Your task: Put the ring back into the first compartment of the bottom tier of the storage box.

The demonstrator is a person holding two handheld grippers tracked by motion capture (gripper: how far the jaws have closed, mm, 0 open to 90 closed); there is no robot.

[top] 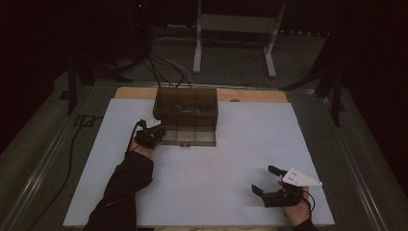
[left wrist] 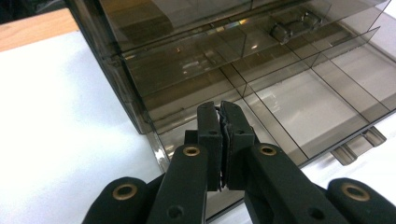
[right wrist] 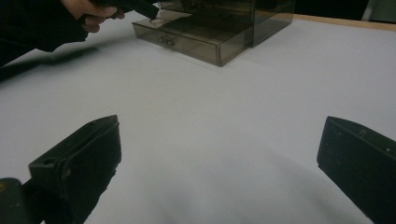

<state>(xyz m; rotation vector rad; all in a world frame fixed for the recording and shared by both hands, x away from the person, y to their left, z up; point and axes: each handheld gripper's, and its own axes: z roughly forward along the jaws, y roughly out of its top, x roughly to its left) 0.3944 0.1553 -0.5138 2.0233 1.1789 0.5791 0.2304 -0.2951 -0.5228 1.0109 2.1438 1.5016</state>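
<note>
the smoked drawer box (top: 186, 107) is set at the far middle of the white table (top: 231, 192), its bottom drawer (top: 188, 136) pulled out toward the near side. the left gripper (left wrist: 220, 122) is held over the drawer's left compartment, jaws pressed together on nothing visible, probably for poking inside or pushing. the right gripper (top: 268, 179) is rested near right, jaws wide, well apart and seemingly kept clear.

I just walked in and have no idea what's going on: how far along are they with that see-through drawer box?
Done: the bottom drawer of the smoky transparent plastic drawer box already stands pulled out, its compartments looking empty. In hand: the left gripper, jaws shut, hovers over the drawer's left edge. Left: probably filling or closing it; the right gripper waits open on the white table.
</note>
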